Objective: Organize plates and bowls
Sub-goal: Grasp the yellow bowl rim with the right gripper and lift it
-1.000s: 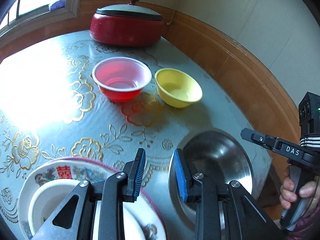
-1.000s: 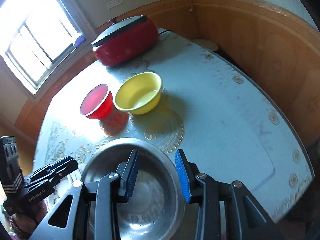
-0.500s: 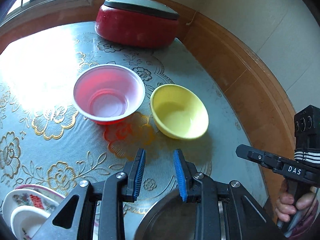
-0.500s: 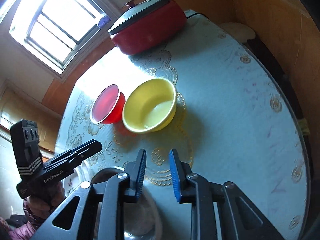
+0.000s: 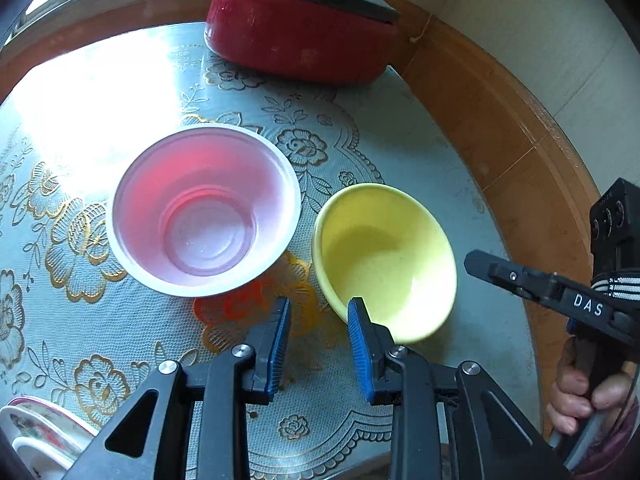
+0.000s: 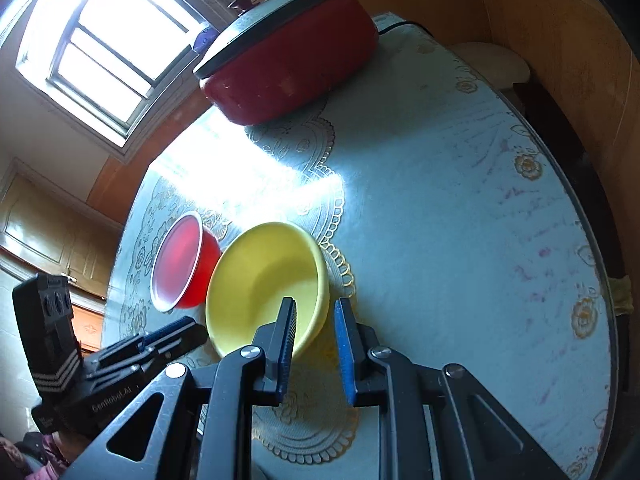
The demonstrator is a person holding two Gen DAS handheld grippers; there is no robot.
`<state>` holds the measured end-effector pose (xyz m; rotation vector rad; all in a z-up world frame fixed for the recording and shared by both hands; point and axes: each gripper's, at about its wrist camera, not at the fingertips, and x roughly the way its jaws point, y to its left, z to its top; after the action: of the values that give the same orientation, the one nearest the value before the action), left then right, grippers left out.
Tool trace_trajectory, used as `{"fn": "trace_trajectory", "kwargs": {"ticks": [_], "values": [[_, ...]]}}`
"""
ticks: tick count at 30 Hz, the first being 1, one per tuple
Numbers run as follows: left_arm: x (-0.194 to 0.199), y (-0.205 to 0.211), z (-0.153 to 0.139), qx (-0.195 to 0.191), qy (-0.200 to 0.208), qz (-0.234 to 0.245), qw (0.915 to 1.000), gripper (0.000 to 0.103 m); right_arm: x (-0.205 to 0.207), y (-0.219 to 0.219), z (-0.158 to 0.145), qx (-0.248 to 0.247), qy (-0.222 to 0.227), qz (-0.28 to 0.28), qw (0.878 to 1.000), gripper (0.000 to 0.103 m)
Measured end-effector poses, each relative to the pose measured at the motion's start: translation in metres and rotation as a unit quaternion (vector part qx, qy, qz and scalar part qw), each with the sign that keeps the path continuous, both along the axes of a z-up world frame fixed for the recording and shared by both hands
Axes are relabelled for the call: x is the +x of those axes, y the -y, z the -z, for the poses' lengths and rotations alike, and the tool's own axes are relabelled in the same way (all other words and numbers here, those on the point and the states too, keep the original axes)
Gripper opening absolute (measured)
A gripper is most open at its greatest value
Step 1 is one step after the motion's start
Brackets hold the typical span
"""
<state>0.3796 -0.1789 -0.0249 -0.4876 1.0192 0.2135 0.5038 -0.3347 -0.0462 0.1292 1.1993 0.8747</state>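
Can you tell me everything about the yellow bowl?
The yellow bowl is round and plain, pale yellow inside and out, with a smooth, slightly glossy look like plastic or glazed ceramic. It is empty and stands upright on the patterned tablecloth, right beside the red bowl; whether the two touch is hard to tell. In the right wrist view, the right tool is open, its fingers either side of the bowl's near rim, not yet closed on it. The left tool is open just beside it.

Glossy yellow bowl, translucent plastic red bowl, shiny embossed tablecloth
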Motion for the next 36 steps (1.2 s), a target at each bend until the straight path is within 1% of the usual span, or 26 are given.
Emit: {"fn": "trace_trajectory", "kwargs": {"ticks": [5,6,7,8,11,14,17,19,21,23,24,26,28,30,36], "values": [[0.014,0.003,0.006,-0.001,0.0,0.008,1.0,0.03,0.002,-0.01,0.004,0.006,0.006,-0.008,1.0,0.02],[0.016,0.004,0.007,0.0,-0.002,0.011,0.9999,0.03,0.0,-0.012,0.005,-0.001,0.015,-0.007,1.0,0.019],[0.017,0.006,0.009,0.001,-0.003,0.017,0.9999,0.029,-0.002,-0.013,0.005,-0.007,0.02,-0.008,1.0,0.016],[0.017,0.009,0.01,0.002,-0.006,0.022,0.9997,0.026,-0.005,-0.014,0.005,-0.01,0.024,-0.011,1.0,0.014],[0.014,0.013,0.011,0.014,-0.006,0.039,0.9991,0.025,-0.016,-0.006,0.003,-0.009,0.026,-0.025,0.999,0.013],[0.009,0.011,0.009,0.003,-0.002,0.047,0.9989,0.024,-0.024,0.001,0.001,-0.006,0.026,-0.036,0.999,0.013],[0.008,0.008,0.01,0.008,-0.005,0.04,0.9992,0.025,-0.021,0.001,0.003,-0.011,0.029,-0.028,0.999,0.014],[0.008,0.007,0.009,0.007,-0.009,0.03,0.9995,0.026,-0.013,0.001,0.005,-0.006,0.022,-0.017,1.0,0.018],[0.009,0.007,0.01,0.006,-0.009,0.029,0.9995,0.027,-0.007,-0.002,0.009,-0.003,0.02,-0.014,1.0,0.019],[0.01,0.009,0.012,0.014,-0.012,0.033,0.9993,0.027,-0.005,-0.006,0.014,-0.011,0.019,-0.014,1.0,0.019],[0.009,0.011,0.013,0.017,-0.012,0.036,0.9991,0.026,-0.006,-0.007,0.016,-0.013,0.023,-0.017,1.0,0.017],[0.008,0.014,0.012,0.019,-0.007,0.041,0.9989,0.021,-0.012,-0.009,0.015,-0.015,0.029,-0.029,0.999,0.008],[0.005,0.018,0.01,0.033,-0.004,0.046,0.9984,0.019,-0.02,-0.009,0.014,-0.026,0.045,-0.035,0.998,0.008],[0.001,0.021,0.008,0.039,-0.002,0.049,0.998,0.017,-0.026,-0.005,0.012,-0.029,0.046,-0.036,0.998,0.009],[-0.01,0.026,0.01,0.022,-0.002,0.058,0.9981,0.017,-0.037,0.013,0.012,-0.017,0.027,-0.021,0.999,0.009]]}}
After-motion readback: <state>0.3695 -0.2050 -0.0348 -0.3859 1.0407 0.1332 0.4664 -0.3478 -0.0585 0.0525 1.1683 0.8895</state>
